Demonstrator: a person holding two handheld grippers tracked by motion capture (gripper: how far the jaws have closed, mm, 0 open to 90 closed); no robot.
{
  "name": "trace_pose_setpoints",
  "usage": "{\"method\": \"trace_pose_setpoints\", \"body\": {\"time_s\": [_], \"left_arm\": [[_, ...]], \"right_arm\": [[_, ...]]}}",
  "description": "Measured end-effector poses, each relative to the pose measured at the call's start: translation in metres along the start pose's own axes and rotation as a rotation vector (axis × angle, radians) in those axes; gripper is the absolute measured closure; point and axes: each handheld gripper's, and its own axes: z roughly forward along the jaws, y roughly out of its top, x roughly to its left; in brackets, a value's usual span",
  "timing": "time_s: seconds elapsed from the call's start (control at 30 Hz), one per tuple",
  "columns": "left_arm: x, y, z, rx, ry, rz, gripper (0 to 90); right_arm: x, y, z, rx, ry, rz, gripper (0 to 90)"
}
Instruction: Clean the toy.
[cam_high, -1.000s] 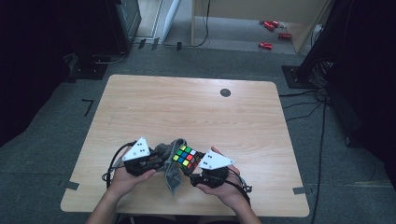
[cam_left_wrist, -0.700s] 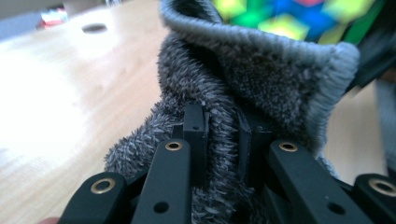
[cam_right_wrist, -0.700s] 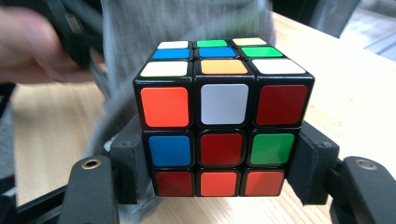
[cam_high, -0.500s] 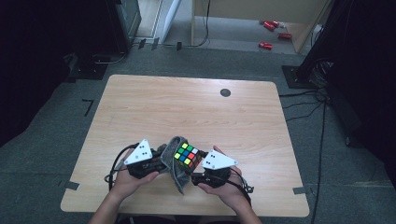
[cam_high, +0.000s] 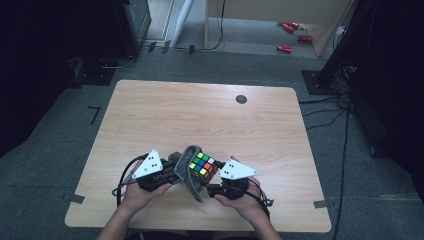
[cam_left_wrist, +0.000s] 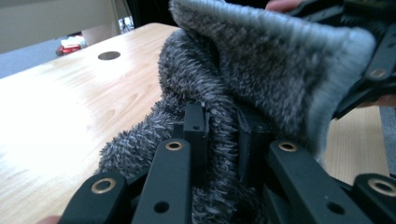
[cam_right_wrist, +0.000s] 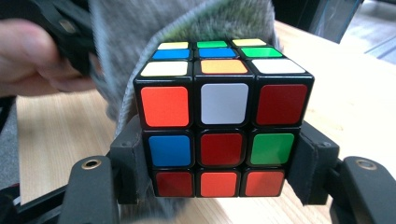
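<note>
High view, left gripper (cam_high: 172, 175) still clamps grey cloth (cam_high: 190, 167), right gripper (cam_high: 212, 182) clasps cube (cam_high: 201, 165), positions unchanged.

A wooden table (cam_high: 200, 120) with a dark round hole (cam_high: 241, 99); red objects (cam_high: 290, 37) lie on the floor beyond

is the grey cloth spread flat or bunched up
Bunched up: the fuzzy grey cloth stands in folds against the puzzle cube, pinched by the left hand-held gripper.
</note>
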Motion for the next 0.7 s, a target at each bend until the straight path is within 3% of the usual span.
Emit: {"method": "trace_pose_setpoints", "body": {"time_s": [0.1,0.2,0.3,0.37,0.47,0.57,0.7], "left_arm": [[-0.007,-0.004,0.009,0.053,0.026,0.041,78.5],[-0.007,-0.002,0.008,0.045,0.031,0.041,78.7],[-0.002,0.003,-0.004,-0.037,0.019,0.000,78.7],[0.000,0.003,-0.005,-0.046,0.014,-0.005,78.7],[0.000,-0.001,-0.002,-0.040,0.006,-0.017,78.9],[-0.006,-0.004,0.009,0.025,0.019,0.014,79.1],[-0.002,-0.001,0.003,-0.009,-0.009,-0.026,79.2]], "right_arm": [[0.004,0.004,-0.003,-0.025,0.020,-0.008,34.5],[0.004,0.005,-0.004,-0.023,0.019,-0.012,34.5],[-0.002,-0.001,0.000,-0.012,0.033,0.023,34.5],[-0.002,-0.002,0.001,-0.005,0.028,0.024,34.5],[0.000,-0.002,0.001,-0.005,0.019,0.017,34.5],[0.003,0.004,-0.003,-0.027,0.024,0.003,34.4],[0.000,0.004,-0.005,-0.040,0.033,0.019,34.4]]}}
